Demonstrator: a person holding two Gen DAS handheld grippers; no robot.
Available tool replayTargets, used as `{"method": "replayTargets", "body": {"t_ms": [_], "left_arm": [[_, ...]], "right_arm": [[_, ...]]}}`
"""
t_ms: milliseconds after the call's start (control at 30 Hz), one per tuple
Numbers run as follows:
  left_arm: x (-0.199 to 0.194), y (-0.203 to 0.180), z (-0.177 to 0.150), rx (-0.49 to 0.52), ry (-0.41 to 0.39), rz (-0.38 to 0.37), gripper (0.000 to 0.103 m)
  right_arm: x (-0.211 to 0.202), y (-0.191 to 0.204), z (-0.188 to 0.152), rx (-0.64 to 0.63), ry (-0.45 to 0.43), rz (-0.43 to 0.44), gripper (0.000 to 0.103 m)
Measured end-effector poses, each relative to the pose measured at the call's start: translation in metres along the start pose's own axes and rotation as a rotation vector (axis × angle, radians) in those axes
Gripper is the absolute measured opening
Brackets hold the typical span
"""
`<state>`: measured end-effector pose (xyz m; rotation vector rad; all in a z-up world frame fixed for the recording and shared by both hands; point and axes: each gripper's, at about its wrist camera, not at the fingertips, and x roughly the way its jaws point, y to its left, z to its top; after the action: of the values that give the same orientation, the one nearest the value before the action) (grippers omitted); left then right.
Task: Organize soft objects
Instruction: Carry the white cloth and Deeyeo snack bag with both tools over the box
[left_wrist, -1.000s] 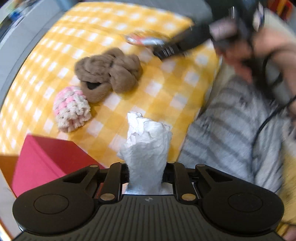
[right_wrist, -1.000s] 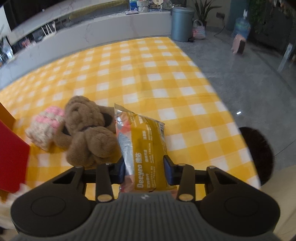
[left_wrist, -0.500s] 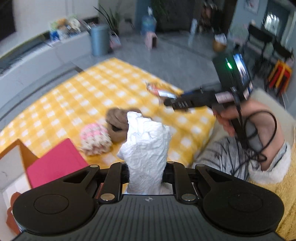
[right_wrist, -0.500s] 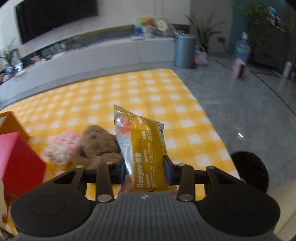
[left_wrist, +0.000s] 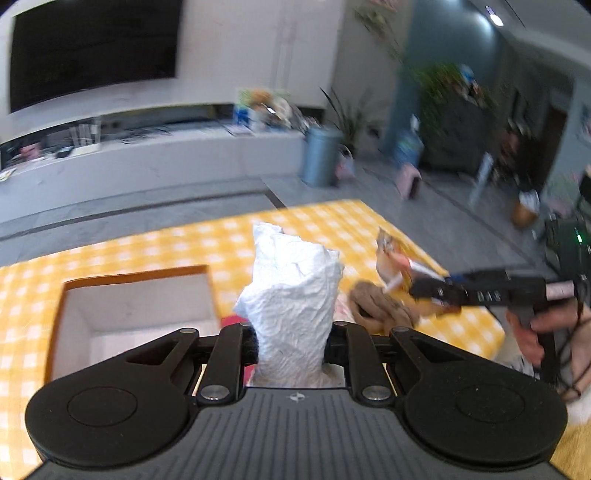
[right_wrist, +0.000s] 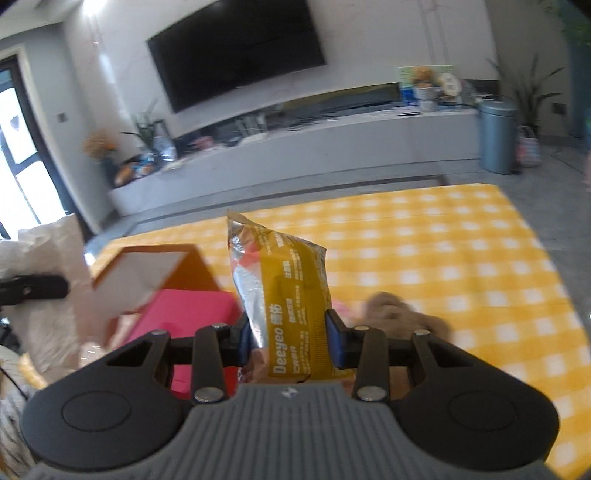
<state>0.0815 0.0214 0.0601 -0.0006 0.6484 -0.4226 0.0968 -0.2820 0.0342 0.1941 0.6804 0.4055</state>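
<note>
Both hands have risen and swung since the earlier frames: the wrist views, which a second ago looked down onto the yellow checked cloth (right_wrist: 461, 266), now look across the room, and the open box (left_wrist: 133, 314) has come into the left view just ahead of the left gripper (left_wrist: 291, 339). That claw is clenched on a crumpled white paper wad (left_wrist: 295, 295), which stands up between its fingers, lifted off the cloth. The right gripper (right_wrist: 288, 339) grasps a yellow snack packet (right_wrist: 288, 295), upright between its blue pads, also in the air, near the box's red side (right_wrist: 184, 314). The brown plush toy (right_wrist: 402, 314) lies on the cloth, with something pink, mostly hidden, just beside it

The step in hand looks like carrying both held things to the box. The next move likely calls for bringing the paper wad over the white inside, lowering it, and only then letting go; the packet would follow
</note>
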Motion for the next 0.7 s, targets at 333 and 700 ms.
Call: {"method": "replayTargets", "body": {"t_ms": [333, 700], "left_arm": [[-0.02, 0.051, -0.02, -0.145, -0.158, 0.124, 0.018], [-0.036, 0.08, -0.033, -0.177, -0.209, 0.247, 0.018]], "right_arm": [[0.01, 0.079, 0.006, -0.107, 0.004, 0.024, 0.039], [0.068, 0.189, 0.018, -0.359, 0.045, 0.057, 0.038]]}}
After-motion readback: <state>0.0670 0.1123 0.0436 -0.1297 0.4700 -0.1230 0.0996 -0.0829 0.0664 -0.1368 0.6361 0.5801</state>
